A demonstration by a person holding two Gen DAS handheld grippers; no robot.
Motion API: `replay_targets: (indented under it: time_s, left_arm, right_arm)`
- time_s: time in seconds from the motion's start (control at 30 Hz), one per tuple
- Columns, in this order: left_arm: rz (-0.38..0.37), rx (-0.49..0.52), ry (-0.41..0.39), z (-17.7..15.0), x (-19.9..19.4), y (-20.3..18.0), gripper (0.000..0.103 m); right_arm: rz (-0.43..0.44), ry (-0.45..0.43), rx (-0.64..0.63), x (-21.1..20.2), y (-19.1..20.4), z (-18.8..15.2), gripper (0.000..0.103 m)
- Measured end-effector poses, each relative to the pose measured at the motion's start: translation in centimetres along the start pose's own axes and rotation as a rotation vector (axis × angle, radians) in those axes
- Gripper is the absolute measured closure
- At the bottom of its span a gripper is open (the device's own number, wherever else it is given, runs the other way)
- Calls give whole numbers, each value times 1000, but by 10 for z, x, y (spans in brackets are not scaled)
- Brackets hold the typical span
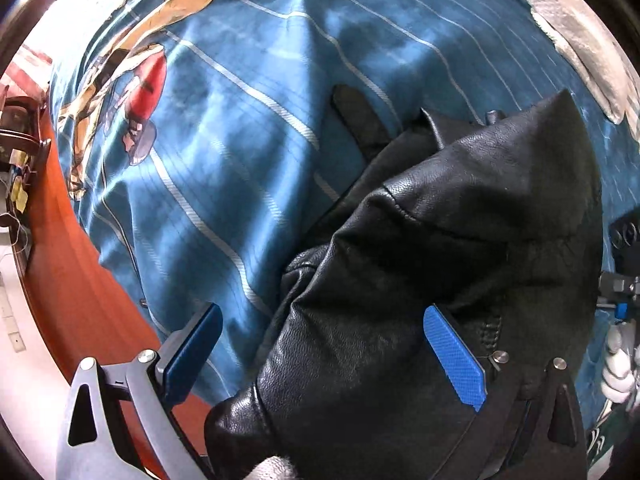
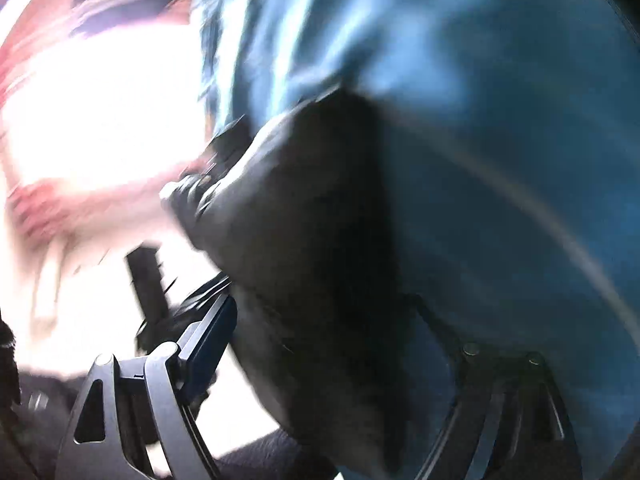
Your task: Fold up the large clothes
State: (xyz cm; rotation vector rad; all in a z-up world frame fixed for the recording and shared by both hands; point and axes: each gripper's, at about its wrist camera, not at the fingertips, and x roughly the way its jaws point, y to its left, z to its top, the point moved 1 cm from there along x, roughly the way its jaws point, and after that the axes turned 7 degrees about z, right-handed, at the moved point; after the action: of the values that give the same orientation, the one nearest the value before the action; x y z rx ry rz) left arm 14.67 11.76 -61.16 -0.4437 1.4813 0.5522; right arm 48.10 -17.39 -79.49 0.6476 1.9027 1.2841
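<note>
A black leather jacket (image 1: pixel 440 248) lies bunched on a blue striped bedsheet (image 1: pixel 248 128). My left gripper (image 1: pixel 324 344) is open, its blue fingers (image 1: pixel 452 356) wide apart, with a fold of the jacket lying between them and over the right one. The right wrist view is blurred by motion. There the jacket (image 2: pixel 312 248) fills the space between my right gripper's fingers (image 2: pixel 208 340); the right finger is hidden in shadow under the leather. My right gripper (image 2: pixel 340 344) stands wide apart around the jacket.
The bed's orange-brown edge (image 1: pixel 76 280) runs along the left, with a cluttered stand (image 1: pixel 16 148) beyond it. A grey-white cloth (image 1: pixel 580 44) lies at the far right. A white-gloved hand and the other gripper's body (image 1: pixel 620 292) show at the right edge.
</note>
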Motion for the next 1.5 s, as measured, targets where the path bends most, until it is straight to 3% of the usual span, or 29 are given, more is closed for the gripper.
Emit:
replay_targets:
  time_s: [0.13,0.2,0.27,0.3,0.43,0.63,0.77,0.8,0.87,0.97,1.03,1.13,1.2,1.27,1.37,1.43,1.5]
  left_arm:
    - [34,11,-10,1,0,-4,0]
    - [65,16,-15,3,-3,-7,0]
    - [80,16,-20,5,-9,-11,0]
    - [81,10,-26,6,-14,-14,0]
    - [65,-12,-70,15,-42,-24,0]
    - [0,22,-206,43,-100,-56,0]
    - [-32,89,-269,59,-111,-85,0]
    - [-34,98,-273,61,-108,-93,0]
    - [-42,123,-275,64,-97,-110,0]
    - [-33,160,-262,69,-78,-134,0]
    - [-22,169,-245,69,-64,-149,0]
    - [-12,172,-192,67,-40,-164,0]
    - [5,190,-176,64,-32,-173,0]
    - [20,197,-175,61,-28,-177,0]
    - [35,189,-161,58,-23,-178,0]
    - [38,181,-158,58,-21,-179,0]
    - [55,181,-161,57,-19,-181,0]
  right_arm:
    - [-56,81,-59,25,17,3,15]
    - [-80,40,-77,24,26,1,25]
    - [-74,-18,-89,14,37,-8,46]
    - [-66,-39,-78,14,39,-10,48]
    - [-84,-187,-23,-8,59,-44,54]
    - [46,-461,118,-67,57,-79,55]
    - [8,-633,166,-129,35,-91,53]
    - [-11,-641,201,-143,18,-87,51]
    - [-73,-629,295,-168,-12,-80,35]
    - [-184,-606,341,-185,-23,-77,28]
    - [-325,-615,304,-193,-6,-83,27]
    - [-639,-703,264,-220,36,-105,27]
    - [-639,-753,200,-228,60,-113,30]
    - [-573,-713,116,-216,83,-106,42]
    - [-502,-644,54,-192,97,-79,53]
    - [-499,-600,46,-178,92,-64,63]
    - [-545,-571,58,-162,81,-43,66]
